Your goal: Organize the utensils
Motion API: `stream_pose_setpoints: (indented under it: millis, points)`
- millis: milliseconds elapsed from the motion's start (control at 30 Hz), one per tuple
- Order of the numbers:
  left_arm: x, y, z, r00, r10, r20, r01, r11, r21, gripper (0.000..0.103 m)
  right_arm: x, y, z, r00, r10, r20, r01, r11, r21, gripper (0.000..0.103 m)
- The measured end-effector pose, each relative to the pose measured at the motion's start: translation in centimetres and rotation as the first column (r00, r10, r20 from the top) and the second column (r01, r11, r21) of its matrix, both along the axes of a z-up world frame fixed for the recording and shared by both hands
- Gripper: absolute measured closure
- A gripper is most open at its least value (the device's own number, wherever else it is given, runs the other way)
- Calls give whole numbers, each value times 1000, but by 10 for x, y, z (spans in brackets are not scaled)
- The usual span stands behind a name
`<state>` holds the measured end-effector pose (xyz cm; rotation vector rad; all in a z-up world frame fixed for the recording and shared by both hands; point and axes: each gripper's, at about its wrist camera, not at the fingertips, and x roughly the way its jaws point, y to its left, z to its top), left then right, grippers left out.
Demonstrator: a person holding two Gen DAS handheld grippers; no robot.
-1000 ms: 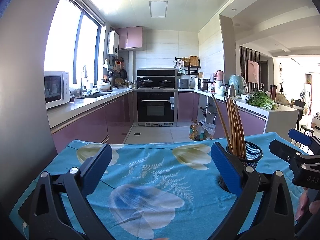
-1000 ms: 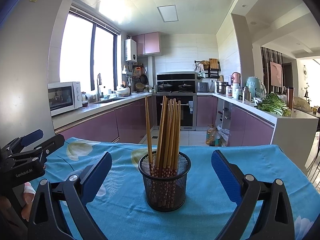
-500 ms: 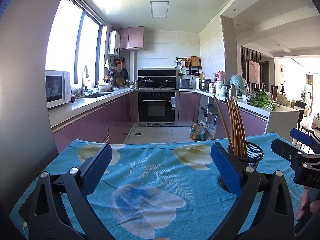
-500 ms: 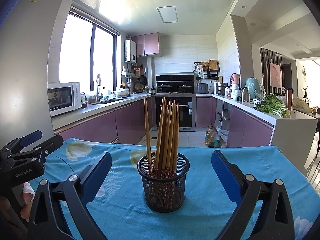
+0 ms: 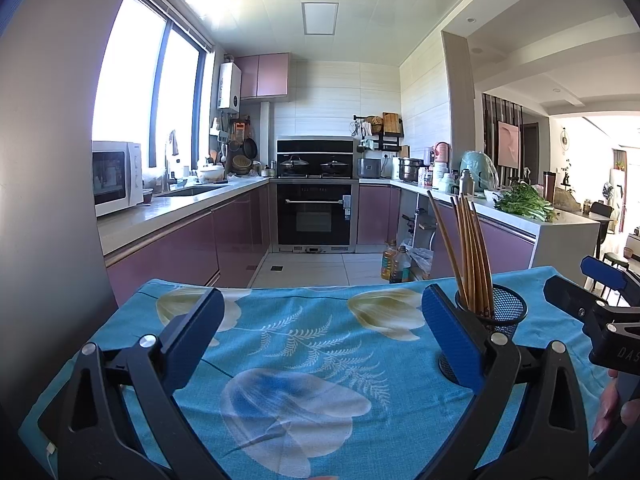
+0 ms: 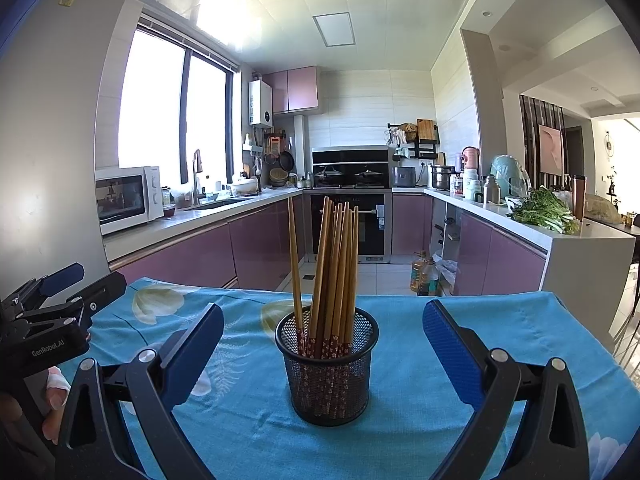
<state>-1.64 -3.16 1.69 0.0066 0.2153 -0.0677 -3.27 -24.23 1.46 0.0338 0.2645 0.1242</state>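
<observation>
Chopsticks (image 6: pixel 326 276) stand bundled in the black mesh holder (image 6: pixel 328 368), upright on the blue floral tablecloth (image 5: pixel 300 344). Over the last second both views drift only slightly; the holder sits a little lower in my right view, and nothing is gripped. I judge the sorting already done or not yet begun. My left gripper (image 5: pixel 320 332) hangs wide and empty over bare cloth, holder at its right finger. My right gripper (image 6: pixel 322 344) is wide, centred on the holder. Only the right view shows the patterned tips; loose utensils may lie out of frame.
</observation>
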Motion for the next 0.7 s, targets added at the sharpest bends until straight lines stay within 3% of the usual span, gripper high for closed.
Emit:
stream_pose_setpoints:
  millis: [700]
  points:
    - [0, 0, 2, 1000, 3, 2, -3, 1000, -1, 6, 0, -4, 2, 1000, -2, 1, 2, 1000, 6, 7]
